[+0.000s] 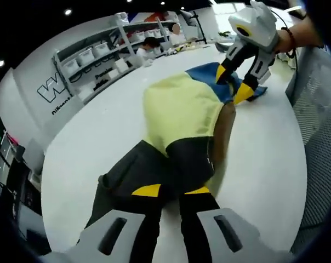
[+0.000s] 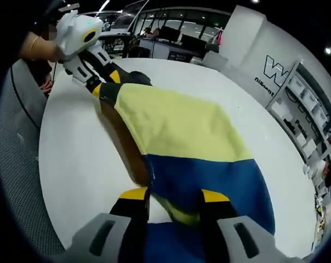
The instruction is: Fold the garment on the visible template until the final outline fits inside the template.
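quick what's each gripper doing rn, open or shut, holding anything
left gripper: shut on the garment's black end.
right gripper: shut on the garment's blue end.

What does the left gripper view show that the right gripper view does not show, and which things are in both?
Left gripper view alone: the garment's dark end under the left gripper, and white shelves with bins.

Right gripper view alone: the blue end spread wide at the right gripper, and a dark desk area behind.

Both: the yellow middle panel, the white table, and each gripper pinching one end of the garment.
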Tool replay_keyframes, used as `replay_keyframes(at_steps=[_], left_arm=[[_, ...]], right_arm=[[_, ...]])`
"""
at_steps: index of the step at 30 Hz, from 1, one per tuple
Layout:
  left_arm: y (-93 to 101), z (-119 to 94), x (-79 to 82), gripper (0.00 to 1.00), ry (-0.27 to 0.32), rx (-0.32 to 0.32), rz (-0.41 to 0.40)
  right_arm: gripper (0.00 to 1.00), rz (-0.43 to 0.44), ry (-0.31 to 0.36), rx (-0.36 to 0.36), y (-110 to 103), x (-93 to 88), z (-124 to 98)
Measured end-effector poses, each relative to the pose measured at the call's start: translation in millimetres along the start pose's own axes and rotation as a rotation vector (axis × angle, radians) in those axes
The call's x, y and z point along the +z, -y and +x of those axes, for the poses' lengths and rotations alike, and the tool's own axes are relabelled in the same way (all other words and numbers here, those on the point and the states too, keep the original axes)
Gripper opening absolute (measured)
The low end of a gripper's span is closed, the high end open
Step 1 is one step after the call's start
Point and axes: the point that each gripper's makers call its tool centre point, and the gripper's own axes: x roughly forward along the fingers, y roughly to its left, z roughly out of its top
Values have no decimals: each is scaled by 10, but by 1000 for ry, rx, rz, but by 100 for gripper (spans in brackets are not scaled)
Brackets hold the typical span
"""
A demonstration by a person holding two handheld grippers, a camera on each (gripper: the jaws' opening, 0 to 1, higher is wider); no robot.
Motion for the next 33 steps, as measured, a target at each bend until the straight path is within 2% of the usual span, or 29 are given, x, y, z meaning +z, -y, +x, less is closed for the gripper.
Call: replay_keyframes(at_steps=[1, 6, 7, 12, 19, 23, 24, 25, 29, 33], left_arm=[[-2, 2, 8, 6, 3, 1, -8], [-4, 2, 35, 5, 13, 4, -18], [-10, -9, 39, 5, 17, 1, -47], [-53, -74, 83, 5, 40, -6, -131], [-94, -126, 166, 5, 65, 2, -162], [-99, -144, 203, 5, 66, -1, -193], [-103, -153, 217, 5, 69, -1, -201], [-109, -164, 237, 5, 75, 1, -210], [-155, -211, 318, 5, 99, 9, -224], [-177, -243, 375, 5, 118, 1, -256]], right_arm=[[27, -6, 2, 1, -2, 10, -11], [6, -10, 30, 9, -14, 83, -68], [1, 4, 41, 9, -11, 101, -75], [0, 45, 56, 0, 22, 146, -133], [0, 64, 66, 23, -41, 148, -152], [37, 42, 70, 18, -123, 140, -98], [41, 46, 78, 26, -143, 151, -83], [43, 48, 78, 30, -158, 154, -58], [37, 7, 66, 15, -128, 163, -11], [35, 17, 60, 19, -103, 155, 59]])
